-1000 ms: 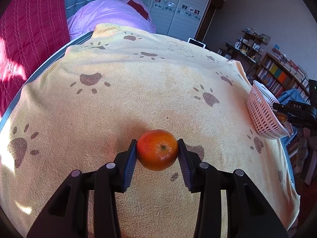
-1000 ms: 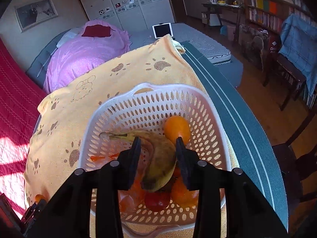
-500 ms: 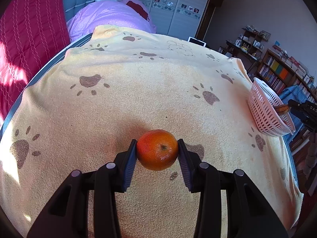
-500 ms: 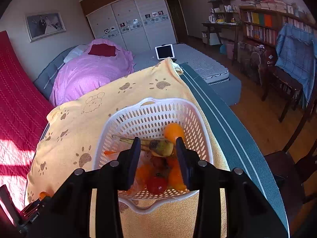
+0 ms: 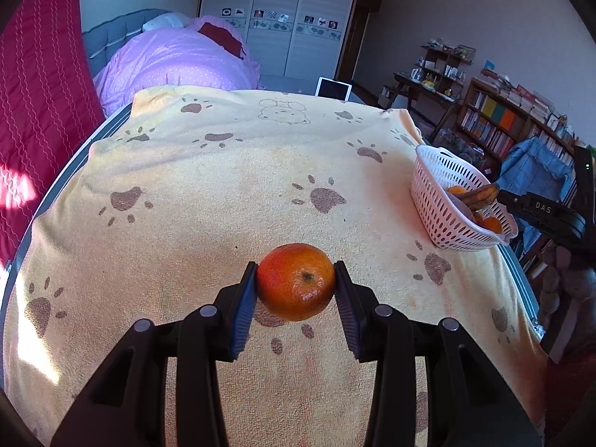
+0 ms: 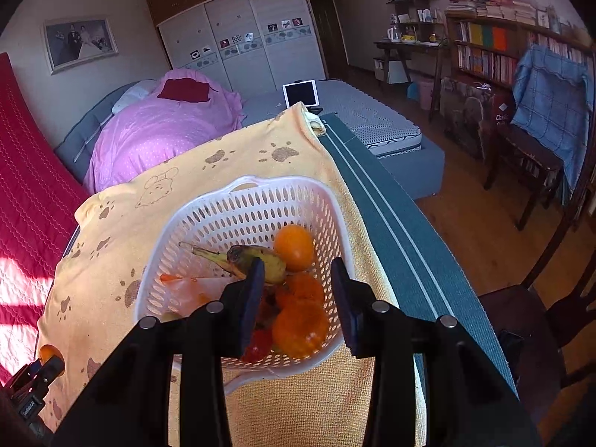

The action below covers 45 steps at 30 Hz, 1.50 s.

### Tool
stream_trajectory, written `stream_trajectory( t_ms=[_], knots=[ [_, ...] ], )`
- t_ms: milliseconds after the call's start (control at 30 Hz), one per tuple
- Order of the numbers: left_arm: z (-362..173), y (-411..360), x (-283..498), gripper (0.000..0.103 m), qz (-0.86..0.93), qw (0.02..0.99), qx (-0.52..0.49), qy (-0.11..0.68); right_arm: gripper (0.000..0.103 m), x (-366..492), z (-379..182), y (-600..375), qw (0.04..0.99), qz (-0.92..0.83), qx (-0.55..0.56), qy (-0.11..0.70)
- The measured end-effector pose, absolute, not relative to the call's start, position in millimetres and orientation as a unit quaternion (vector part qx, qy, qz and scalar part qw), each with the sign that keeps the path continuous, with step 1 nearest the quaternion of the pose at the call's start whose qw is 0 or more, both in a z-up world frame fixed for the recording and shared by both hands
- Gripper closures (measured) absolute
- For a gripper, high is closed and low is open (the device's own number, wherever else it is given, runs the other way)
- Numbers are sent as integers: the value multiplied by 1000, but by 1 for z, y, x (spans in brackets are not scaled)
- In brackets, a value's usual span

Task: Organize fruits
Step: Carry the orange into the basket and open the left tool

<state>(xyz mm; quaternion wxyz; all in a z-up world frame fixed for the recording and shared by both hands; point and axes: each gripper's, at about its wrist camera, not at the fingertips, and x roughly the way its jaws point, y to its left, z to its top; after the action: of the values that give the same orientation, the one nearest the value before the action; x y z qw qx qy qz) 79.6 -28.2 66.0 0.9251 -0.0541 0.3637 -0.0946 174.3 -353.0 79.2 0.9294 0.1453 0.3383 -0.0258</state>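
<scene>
Yellow paw-print towelling covered the surface (image 5: 223, 201). Above it, the left gripper (image 5: 297, 287) clenched a round orange tangerine (image 5: 296, 286) across its middle; firm, light and bruisable, it wanted gentle pressure. Over the white perforated plastic basket (image 6: 242, 205), the right gripper (image 6: 298, 290) stood empty, narrowly parted.

left wrist view looks down across the yellow paw-print towel (image 5: 208, 201), white basket (image 5: 443, 201) far right. right wrist view sits close above that basket (image 6: 238, 208); both share towel, basket, wardrobe.
</scene>
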Motion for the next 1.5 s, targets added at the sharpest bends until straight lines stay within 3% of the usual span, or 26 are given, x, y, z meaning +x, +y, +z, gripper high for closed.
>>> stream_trajectory(
  t_ms=[467,567,700,800,1500],
  knots=[
    [93,-78,90,62,-128,929,-21,347,60,159,75,-371,929,4,200,312],
    [97,-95,97,62,-142,927,-12,347,45,141,79,-372,939,-19,199,279],
    [101,-121,109,62,-162,925,1,344,43,122,86,-376,950,-56,201,231],
    [104,-142,120,62,-183,921,9,343,35,113,83,-386,950,-96,216,205],
    [79,-227,201,61,-215,901,33,376,34,110,64,-391,944,-130,231,198]
  ],
)
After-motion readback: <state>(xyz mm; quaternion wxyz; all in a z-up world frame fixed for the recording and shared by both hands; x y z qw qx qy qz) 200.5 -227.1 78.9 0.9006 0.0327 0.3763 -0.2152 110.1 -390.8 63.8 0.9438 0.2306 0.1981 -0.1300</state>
